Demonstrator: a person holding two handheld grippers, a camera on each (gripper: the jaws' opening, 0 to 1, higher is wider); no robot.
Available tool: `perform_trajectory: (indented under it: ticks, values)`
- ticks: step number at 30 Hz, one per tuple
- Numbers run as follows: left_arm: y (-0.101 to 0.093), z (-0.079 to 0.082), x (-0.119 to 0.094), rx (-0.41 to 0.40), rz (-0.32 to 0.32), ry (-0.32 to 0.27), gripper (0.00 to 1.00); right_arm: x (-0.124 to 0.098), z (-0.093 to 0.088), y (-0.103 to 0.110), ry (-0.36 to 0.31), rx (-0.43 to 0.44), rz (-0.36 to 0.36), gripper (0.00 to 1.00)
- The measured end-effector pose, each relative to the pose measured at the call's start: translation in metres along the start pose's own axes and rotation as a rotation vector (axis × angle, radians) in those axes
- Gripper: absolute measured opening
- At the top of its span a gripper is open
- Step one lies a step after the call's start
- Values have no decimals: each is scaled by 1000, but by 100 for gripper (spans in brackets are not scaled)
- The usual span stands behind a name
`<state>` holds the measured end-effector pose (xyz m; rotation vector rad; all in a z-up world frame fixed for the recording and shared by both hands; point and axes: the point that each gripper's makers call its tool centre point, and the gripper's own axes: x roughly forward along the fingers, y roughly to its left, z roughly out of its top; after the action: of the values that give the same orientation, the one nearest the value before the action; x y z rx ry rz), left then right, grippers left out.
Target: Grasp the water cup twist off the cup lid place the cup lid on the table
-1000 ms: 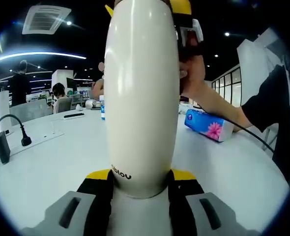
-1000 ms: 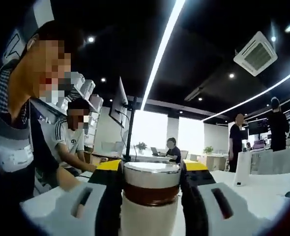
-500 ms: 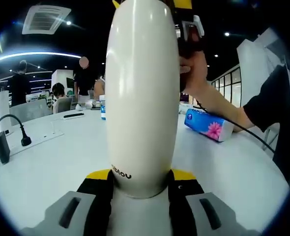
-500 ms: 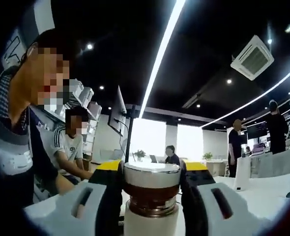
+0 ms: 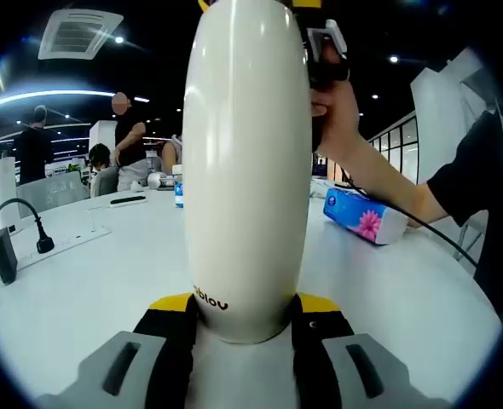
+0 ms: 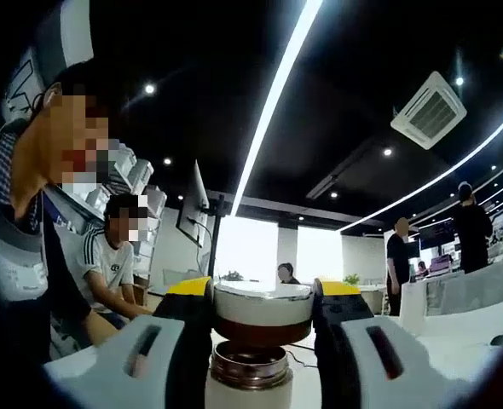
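Lifted since a second ago, the cup lid [image 6: 263, 311] is now sitting clear of the steel neck [image 6: 249, 365], a thin gap showing between them. Right gripper [image 6: 263, 317] jaws are pinching the lid from both sides. Left gripper [image 5: 246, 317] jaws are clamping the base of the water cup [image 5: 247, 162], which is standing upright between them. Open white surface [image 5: 89, 273] is spreading left of the jaws; a tissue pack [image 5: 365, 216] is lying to the right, well apart.

Wide bare white table [image 5: 89, 273] left of the water cup [image 5: 247, 162] — room for passing, right side blocked by a tissue pack [image 5: 364, 218] and a person's arm [image 5: 379, 183], plug and cable [image 5: 31, 230] kept at the far left edge.
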<state>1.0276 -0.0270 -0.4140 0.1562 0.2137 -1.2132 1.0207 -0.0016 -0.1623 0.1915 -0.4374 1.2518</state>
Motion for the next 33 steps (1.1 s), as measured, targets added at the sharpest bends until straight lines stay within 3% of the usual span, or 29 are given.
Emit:
perform_trajectory:
  ticks: [13,20,26,33]
  values:
    - [2,0,0,0,1,-1,46,-4,10,-22,-38,41,-68,48]
    - [1,-1,-1,0,1,0,46,-9,2,-45,-57,107,-130,48]
    - [1,-1,-1,0,1,0,46,-13,16,-54,-93,118,-158,48]
    - [1,-1,-1,0,2,0,46,-12,32,-58,-77,85,-181,48]
